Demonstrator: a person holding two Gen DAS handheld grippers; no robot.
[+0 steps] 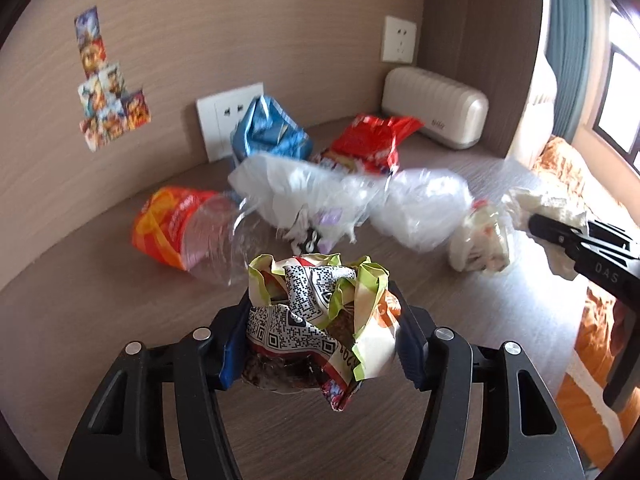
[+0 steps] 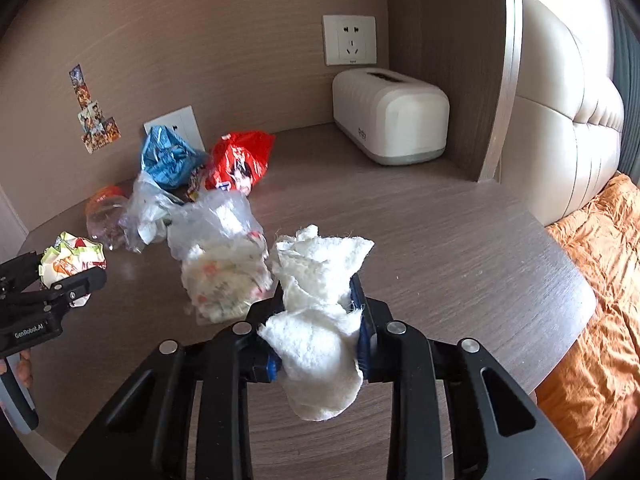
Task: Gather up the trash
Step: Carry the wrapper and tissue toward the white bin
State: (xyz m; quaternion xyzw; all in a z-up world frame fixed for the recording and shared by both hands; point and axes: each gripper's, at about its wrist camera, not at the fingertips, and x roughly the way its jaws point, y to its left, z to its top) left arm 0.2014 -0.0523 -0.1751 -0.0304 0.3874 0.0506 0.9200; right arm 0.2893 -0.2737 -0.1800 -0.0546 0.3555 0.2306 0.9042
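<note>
Trash is in both of your claws right now. Your left claw (image 1: 320, 308) is clamped on a crumpled yellow-green and white printed paper wrapper (image 1: 316, 312), held above the brown wood-grain surface (image 1: 460, 320). Your right claw (image 2: 318, 320) pinches a wad of white fluffy tissue (image 2: 320, 320), also lifted off that surface.

Ahead of your left claw lies the rest of the pile: a clear plastic bottle with an orange label (image 1: 188, 232) to its left, crumpled clear plastic bags (image 1: 344, 200) straight ahead, and beyond them a crinkled blue snack bag (image 1: 268, 128) beside a red snack bag (image 1: 372, 140), both near the wall. Just left of your right claw sits a scrunched white wrapper with coloured print (image 2: 224, 276), touching the clear bags. Far ahead of it, to the right, a cream ribbed tissue box (image 2: 392, 116) stands in the corner. An orange bed cover (image 2: 600, 300) lies to its right.
</note>
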